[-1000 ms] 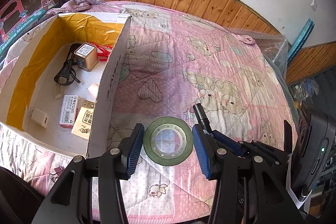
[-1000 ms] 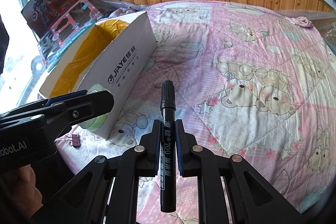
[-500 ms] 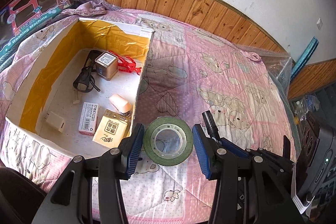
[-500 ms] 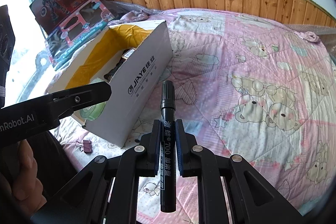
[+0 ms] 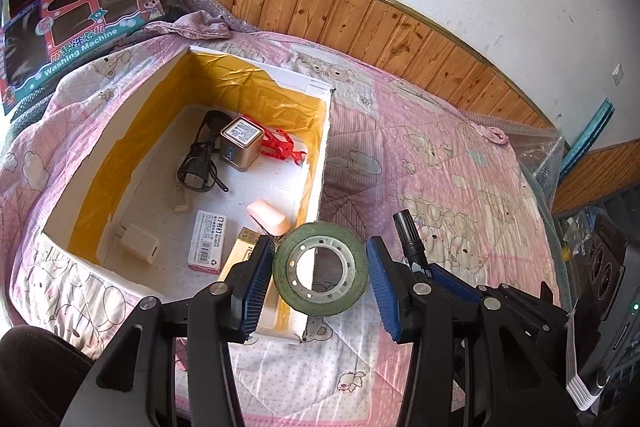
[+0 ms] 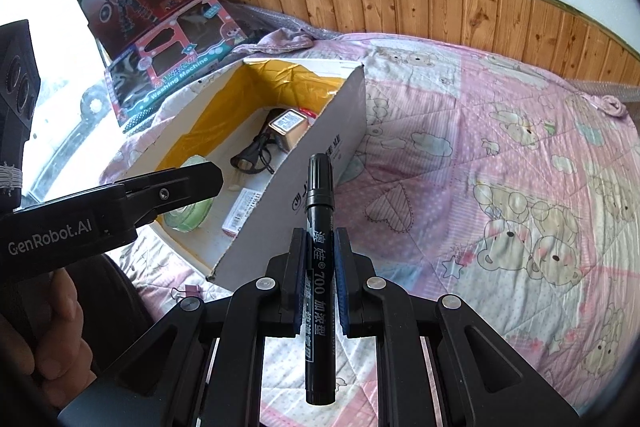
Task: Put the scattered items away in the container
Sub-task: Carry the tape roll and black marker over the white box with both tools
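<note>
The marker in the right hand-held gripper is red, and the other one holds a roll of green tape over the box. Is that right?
Not quite: the marker is black, not red. The right wrist view shows it clamped in the right hand-held gripper. The rest holds: the left hand-held gripper holds the roll of green tape over the near edge of the box.

Left gripper (image 5: pixel 320 269): black plastic frame, triangular cut-outs, silver round screws at pivots, blue ribbed pads (image 5: pixel 256 283) on inner finger faces. White "GenRobot.AI" lettering on side of body, seen from right wrist view. Right gripper (image 6: pixel 319 279): same black frame, silver screws, blue pads. Hand (image 6: pixel 48 343) at rear of left gripper; sleeve not discernible.
</note>
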Action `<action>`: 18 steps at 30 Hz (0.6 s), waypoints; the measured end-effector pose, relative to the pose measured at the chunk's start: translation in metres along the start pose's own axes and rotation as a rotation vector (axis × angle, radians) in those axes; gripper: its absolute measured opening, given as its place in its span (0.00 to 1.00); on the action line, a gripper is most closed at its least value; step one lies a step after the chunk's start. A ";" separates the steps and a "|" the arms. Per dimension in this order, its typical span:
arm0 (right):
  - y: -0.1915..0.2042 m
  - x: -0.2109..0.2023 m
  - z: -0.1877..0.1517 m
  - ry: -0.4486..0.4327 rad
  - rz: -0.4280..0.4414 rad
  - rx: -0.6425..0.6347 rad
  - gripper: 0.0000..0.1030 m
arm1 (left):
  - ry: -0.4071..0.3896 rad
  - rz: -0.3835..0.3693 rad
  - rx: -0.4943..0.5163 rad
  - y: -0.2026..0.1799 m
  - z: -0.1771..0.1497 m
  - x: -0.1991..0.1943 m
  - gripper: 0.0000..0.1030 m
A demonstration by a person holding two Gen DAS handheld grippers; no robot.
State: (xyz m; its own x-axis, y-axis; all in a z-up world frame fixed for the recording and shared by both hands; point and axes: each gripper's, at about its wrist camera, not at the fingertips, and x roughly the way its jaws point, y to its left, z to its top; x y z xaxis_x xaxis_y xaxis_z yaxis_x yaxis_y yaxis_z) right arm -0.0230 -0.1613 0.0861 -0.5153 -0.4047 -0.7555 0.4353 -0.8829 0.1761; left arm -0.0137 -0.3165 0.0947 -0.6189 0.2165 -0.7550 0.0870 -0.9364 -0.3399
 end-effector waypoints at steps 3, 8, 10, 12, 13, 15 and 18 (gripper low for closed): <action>0.009 0.001 0.007 -0.005 0.007 -0.017 0.13 | -0.010 0.006 -0.013 0.009 0.003 -0.004 0.47; 0.024 0.005 0.017 -0.010 0.019 -0.044 0.13 | -0.023 0.013 -0.033 0.022 0.008 -0.009 0.47; 0.029 0.007 0.021 -0.011 0.024 -0.054 0.13 | -0.029 0.019 -0.039 0.027 0.011 -0.011 0.47; 0.033 0.008 0.025 -0.014 0.029 -0.062 0.13 | -0.034 0.023 -0.045 0.032 0.013 -0.013 0.47; 0.036 0.009 0.027 -0.015 0.031 -0.066 0.13 | -0.036 0.026 -0.049 0.035 0.014 -0.013 0.47; 0.040 0.011 0.032 -0.018 0.035 -0.073 0.13 | -0.040 0.031 -0.055 0.041 0.017 -0.014 0.47; 0.046 0.014 0.038 -0.017 0.040 -0.088 0.13 | -0.046 0.039 -0.063 0.049 0.020 -0.015 0.47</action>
State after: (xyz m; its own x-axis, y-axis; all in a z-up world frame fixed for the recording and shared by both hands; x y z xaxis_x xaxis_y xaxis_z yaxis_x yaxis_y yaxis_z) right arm -0.0379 -0.2167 0.1076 -0.5087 -0.4436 -0.7379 0.5180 -0.8423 0.1492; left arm -0.0162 -0.3710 0.1009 -0.6491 0.1663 -0.7423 0.1595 -0.9243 -0.3467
